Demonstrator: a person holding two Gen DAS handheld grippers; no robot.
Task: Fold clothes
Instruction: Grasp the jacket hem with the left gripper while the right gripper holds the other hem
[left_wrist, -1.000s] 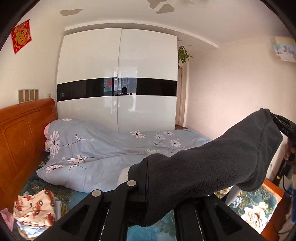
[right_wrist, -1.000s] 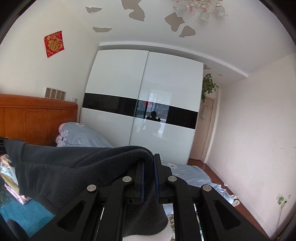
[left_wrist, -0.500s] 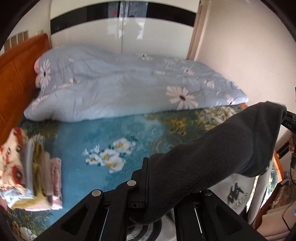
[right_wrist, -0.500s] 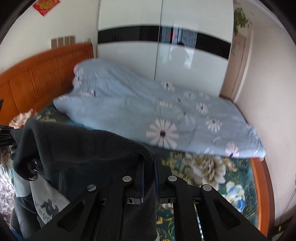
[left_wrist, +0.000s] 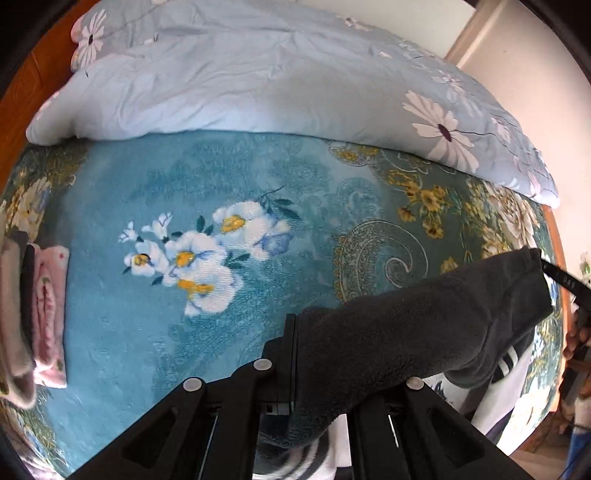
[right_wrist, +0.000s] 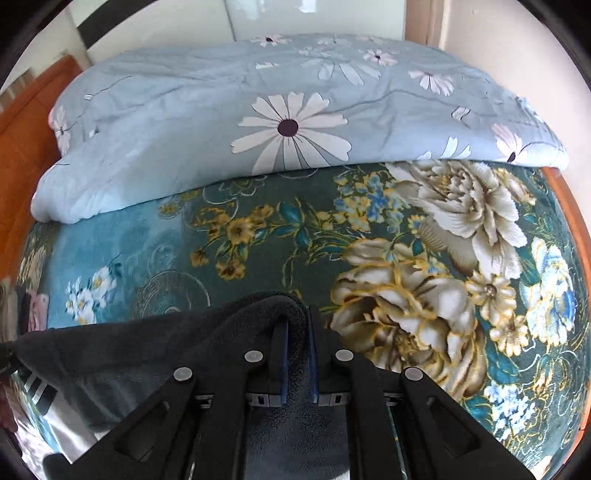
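Note:
A dark grey fleece garment (left_wrist: 417, 332) hangs stretched between my two grippers above the bed's front edge. My left gripper (left_wrist: 295, 350) is shut on one end of it; the fleece covers its right finger. My right gripper (right_wrist: 297, 336) is shut on the other end (right_wrist: 155, 350), with the cloth pinched between its blue pads. The right gripper's tip shows at the far right of the left wrist view (left_wrist: 561, 277). White cloth with black stripes (left_wrist: 509, 362) hangs below the fleece.
A teal floral bedspread (left_wrist: 184, 314) covers the bed. A rumpled light blue daisy-print duvet (left_wrist: 258, 74) lies along the far side. A stack of folded clothes (left_wrist: 33, 314) sits at the left. An orange wooden headboard (right_wrist: 22, 147) stands at the left.
Both grippers have tipped down from facing the wardrobe and ceiling to facing the bed, and have moved closer to it. The fleece stays gripped at both ends.

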